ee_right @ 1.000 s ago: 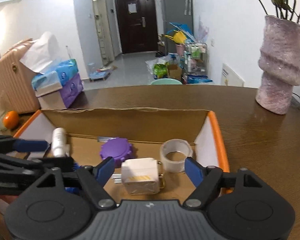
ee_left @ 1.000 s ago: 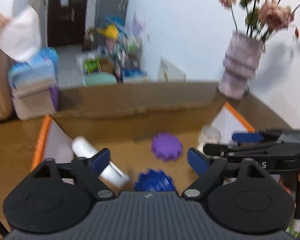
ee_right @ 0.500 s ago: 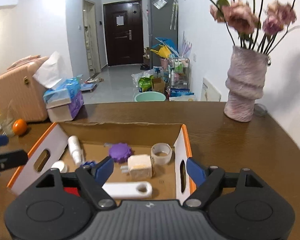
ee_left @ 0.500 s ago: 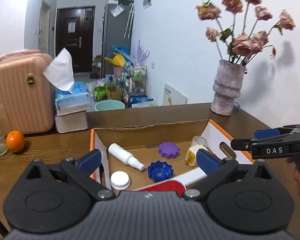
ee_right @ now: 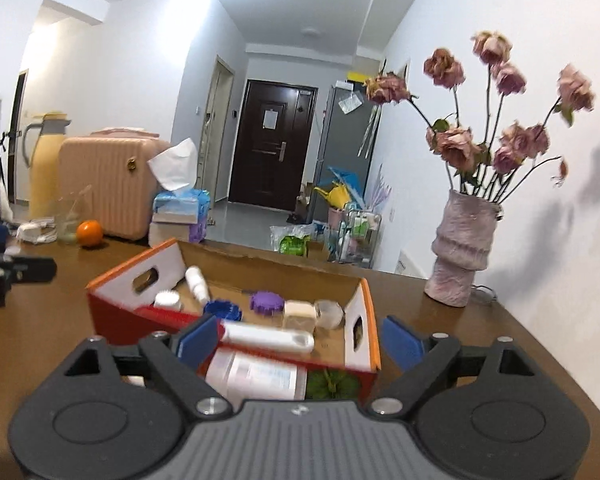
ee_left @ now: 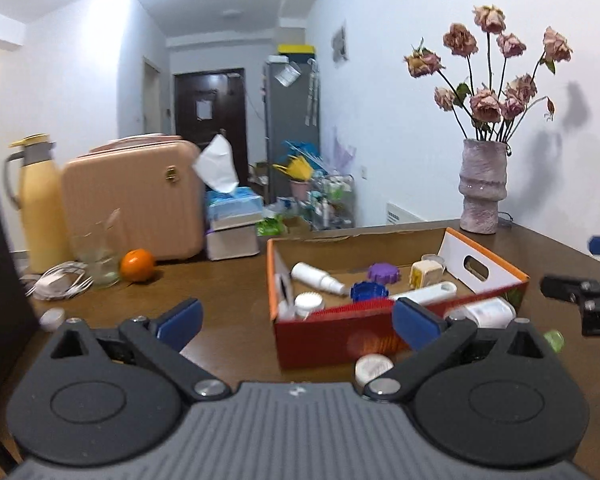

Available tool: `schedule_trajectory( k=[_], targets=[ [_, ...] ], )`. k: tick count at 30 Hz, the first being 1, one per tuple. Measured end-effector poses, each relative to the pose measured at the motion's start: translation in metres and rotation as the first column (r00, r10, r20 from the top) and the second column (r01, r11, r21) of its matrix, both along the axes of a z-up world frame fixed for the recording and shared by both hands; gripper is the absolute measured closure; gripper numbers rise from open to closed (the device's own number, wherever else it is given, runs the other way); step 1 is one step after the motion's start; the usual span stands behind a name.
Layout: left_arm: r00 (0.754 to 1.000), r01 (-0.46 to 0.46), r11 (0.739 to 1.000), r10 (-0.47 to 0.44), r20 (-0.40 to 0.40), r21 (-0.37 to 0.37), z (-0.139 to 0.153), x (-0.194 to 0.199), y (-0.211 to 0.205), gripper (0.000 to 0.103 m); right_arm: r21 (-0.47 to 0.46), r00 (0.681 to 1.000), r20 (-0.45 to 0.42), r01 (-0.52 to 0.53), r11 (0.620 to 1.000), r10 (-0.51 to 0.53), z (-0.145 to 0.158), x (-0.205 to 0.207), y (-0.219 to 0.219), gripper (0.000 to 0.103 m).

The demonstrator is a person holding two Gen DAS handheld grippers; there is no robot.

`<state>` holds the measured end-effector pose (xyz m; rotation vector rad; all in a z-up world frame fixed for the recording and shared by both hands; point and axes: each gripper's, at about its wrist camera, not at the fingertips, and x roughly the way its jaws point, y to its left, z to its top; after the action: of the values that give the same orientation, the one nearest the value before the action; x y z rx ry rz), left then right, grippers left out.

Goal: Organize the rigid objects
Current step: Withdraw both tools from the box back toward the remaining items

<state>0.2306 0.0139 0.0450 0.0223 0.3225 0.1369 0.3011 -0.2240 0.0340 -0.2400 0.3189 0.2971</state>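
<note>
Your left gripper point(ee_left: 296, 316) stands with its jaws spread wide and nothing between them; your right gripper point(ee_right: 300, 340) is the same, wide apart and empty, both held back from the work and above the table point(ee_left: 228, 280).

Just past the jaws sits the cardboard box point(ee_left: 336, 336), red on its near wall with orange-edged white flaps; most of the hard bits are already in it: a white spray bottle point(ee_left: 317, 277), a blue gear-shaped cap point(ee_left: 369, 290), a purple one point(ee_left: 384, 272), a white cap point(ee_left: 309, 303), a cream cube point(ee_left: 425, 273) and a long white opener-like piece point(ee_left: 428, 292); I cannot tell what the red ridged thing along the near wall is.

Still outside, close against the near wall, lie a pale round lid point(ee_left: 373, 367), a white labelled bottle point(ee_right: 256, 376) on its side and a small green thing point(ee_right: 332, 385); a further small lid point(ee_left: 53, 317) sits well apart at the far left of the table.

You look to be between picks, so the sorting seems late but not finished; the next move probably calls for bringing one gripper down over a stray piece, the bottle suiting your right side; close across its narrow body, and keep clear of the box wall it lies beside, since the jaws have little room there.
</note>
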Motion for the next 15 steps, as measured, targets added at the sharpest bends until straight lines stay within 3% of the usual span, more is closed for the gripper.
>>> schedule_trajectory(
  k=[4,10,15],
  targets=[
    [1.000,-0.012,1.000,0.013,0.014,-0.014,-0.019,-0.055,-0.013,0.000,0.022,1.000,0.014,0.007,1.000,-0.007,-0.020,-0.056,-0.010,0.011],
    [0.999,0.003,1.000,-0.002,0.035,-0.014,-0.037,-0.129,-0.037,0.000,0.098,0.999,-0.045,-0.015,0.995,0.020,-0.056,-0.136,-0.026,0.011],
    [0.999,0.026,0.999,-0.028,-0.045,-0.043,-0.050,-0.142,-0.045,0.000,0.103,0.997,-0.078,-0.021,0.995,0.029,-0.071,-0.184,-0.045,0.011]
  ],
)
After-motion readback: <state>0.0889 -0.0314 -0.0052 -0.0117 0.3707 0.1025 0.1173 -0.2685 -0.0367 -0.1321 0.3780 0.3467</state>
